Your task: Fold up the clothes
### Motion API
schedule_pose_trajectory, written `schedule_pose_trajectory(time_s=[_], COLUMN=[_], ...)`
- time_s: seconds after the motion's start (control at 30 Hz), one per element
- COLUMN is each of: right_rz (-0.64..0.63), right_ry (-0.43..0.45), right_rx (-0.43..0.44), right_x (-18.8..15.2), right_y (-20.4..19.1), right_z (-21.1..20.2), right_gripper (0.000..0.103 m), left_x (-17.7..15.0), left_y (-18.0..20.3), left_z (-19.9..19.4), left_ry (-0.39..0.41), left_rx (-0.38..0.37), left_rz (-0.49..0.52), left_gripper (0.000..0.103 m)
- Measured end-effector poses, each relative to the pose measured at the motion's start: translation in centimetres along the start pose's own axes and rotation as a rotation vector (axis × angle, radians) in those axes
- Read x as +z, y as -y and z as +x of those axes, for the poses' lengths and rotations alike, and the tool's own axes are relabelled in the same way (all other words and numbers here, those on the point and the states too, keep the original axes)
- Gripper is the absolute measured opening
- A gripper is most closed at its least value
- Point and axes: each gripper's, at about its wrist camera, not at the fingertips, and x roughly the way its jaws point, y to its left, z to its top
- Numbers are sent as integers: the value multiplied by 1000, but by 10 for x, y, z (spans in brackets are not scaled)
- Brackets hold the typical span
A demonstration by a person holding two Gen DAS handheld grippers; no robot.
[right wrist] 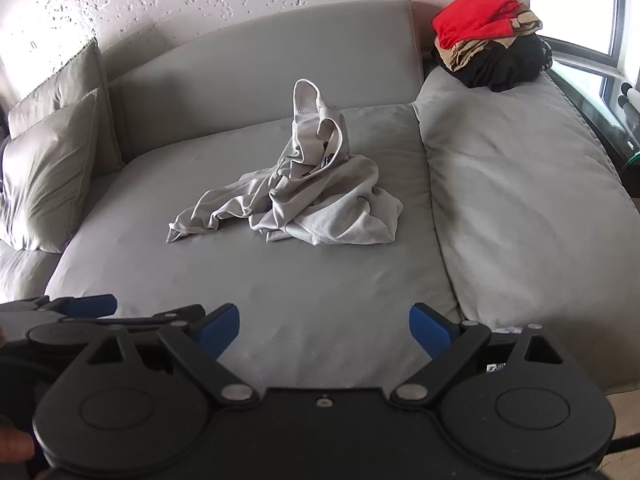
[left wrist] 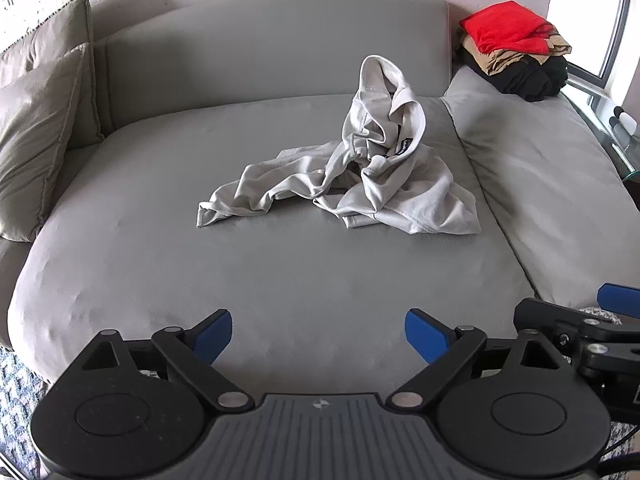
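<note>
A crumpled light grey garment [left wrist: 360, 168] lies in a heap on the grey sofa seat [left wrist: 280, 280], its collar end standing up toward the backrest. It also shows in the right wrist view [right wrist: 312, 200]. My left gripper [left wrist: 318, 334] is open and empty, held near the seat's front edge, well short of the garment. My right gripper [right wrist: 324, 330] is open and empty, beside the left one. The right gripper's blue fingertip shows at the left wrist view's right edge [left wrist: 618, 298]. The left gripper shows in the right wrist view at the left [right wrist: 72, 308].
A stack of folded clothes, red [left wrist: 504, 28] on tan and black, sits on the right cushion's far corner [right wrist: 484, 40]. Two beige pillows [left wrist: 40, 120] lean at the left. A window and glass side table [left wrist: 624, 136] are at the right.
</note>
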Motion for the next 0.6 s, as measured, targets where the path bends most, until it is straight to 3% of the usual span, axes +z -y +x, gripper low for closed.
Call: schedule_pose_trajectory(time_s=[0.17, 0.6], right_rz=[-11, -9], right_ry=[-3, -24], right_rx=[2, 4], right_x=[3, -1], right_y=[-3, 0], right_z=[1, 9], right_gripper=[93, 94], left_x=[0, 1], left_y=[-3, -4], left_z=[1, 7], left_ry=[-14, -30], left_rx=[-6, -12], left_rz=[-17, -26], left_gripper=[87, 87])
